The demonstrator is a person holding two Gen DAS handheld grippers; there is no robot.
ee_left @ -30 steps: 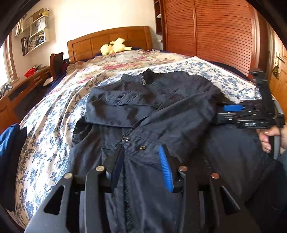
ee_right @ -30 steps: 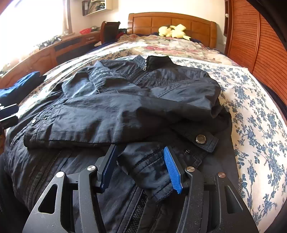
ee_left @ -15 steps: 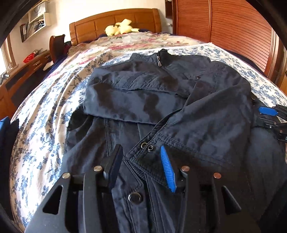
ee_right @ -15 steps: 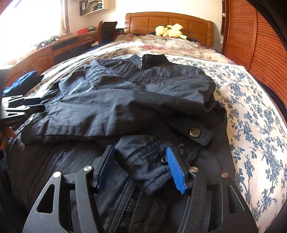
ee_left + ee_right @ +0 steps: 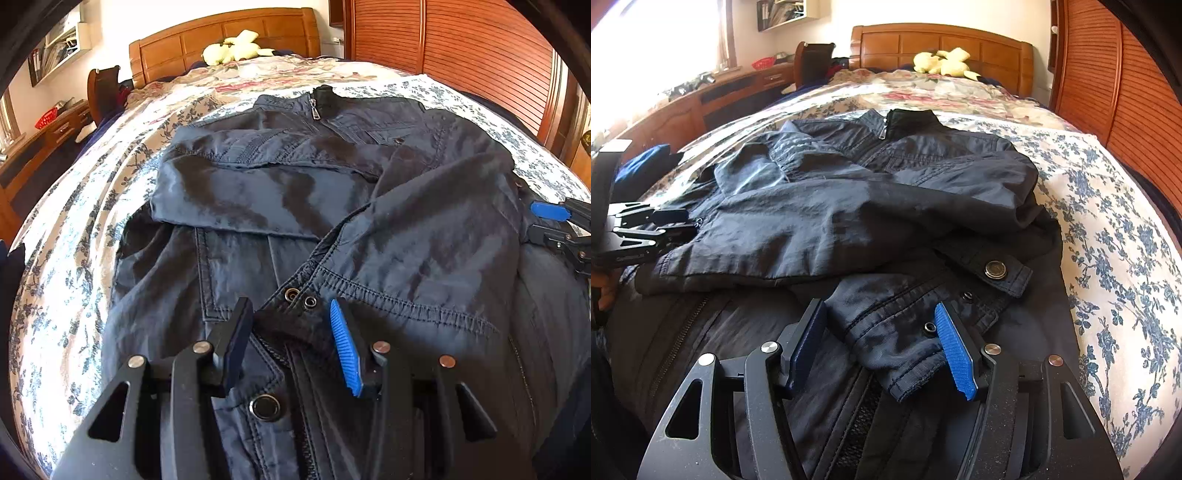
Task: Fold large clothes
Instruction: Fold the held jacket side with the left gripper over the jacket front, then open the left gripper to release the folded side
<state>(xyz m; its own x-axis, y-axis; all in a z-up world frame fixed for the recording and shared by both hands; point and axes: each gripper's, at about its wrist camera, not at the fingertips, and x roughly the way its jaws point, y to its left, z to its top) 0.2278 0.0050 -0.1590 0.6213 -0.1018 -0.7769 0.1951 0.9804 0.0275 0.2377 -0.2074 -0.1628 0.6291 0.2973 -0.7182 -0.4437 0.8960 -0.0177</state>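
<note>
A dark navy jacket point(image 5: 332, 206) point(image 5: 868, 206) lies front up on the bed, collar at the far end, both sleeves folded across its chest. In the left wrist view my left gripper point(image 5: 291, 332) hovers low over the jacket front. A sleeve cuff point(image 5: 295, 306) with snaps lies between its parted pads, which do not press it. My right gripper point(image 5: 879, 339) straddles the other sleeve's cuff point(image 5: 897, 332), its jaws easing apart and not pinching. The right gripper point(image 5: 539, 222) also shows at the jacket's right edge, the left gripper point(image 5: 689, 223) at its left edge.
The bed has a blue floral cover point(image 5: 74, 258) and a wooden headboard point(image 5: 221, 40) with a yellow plush toy point(image 5: 236, 50). Slatted wardrobe doors point(image 5: 461, 44) stand on the right. A desk point(image 5: 701, 99) and a blue garment point(image 5: 639, 170) are on the left.
My left gripper has come forward and down over the jacket, so the snap cuff now lies between its fingers. The right gripper has stayed put, its jaws slightly wider around its cuff.
</note>
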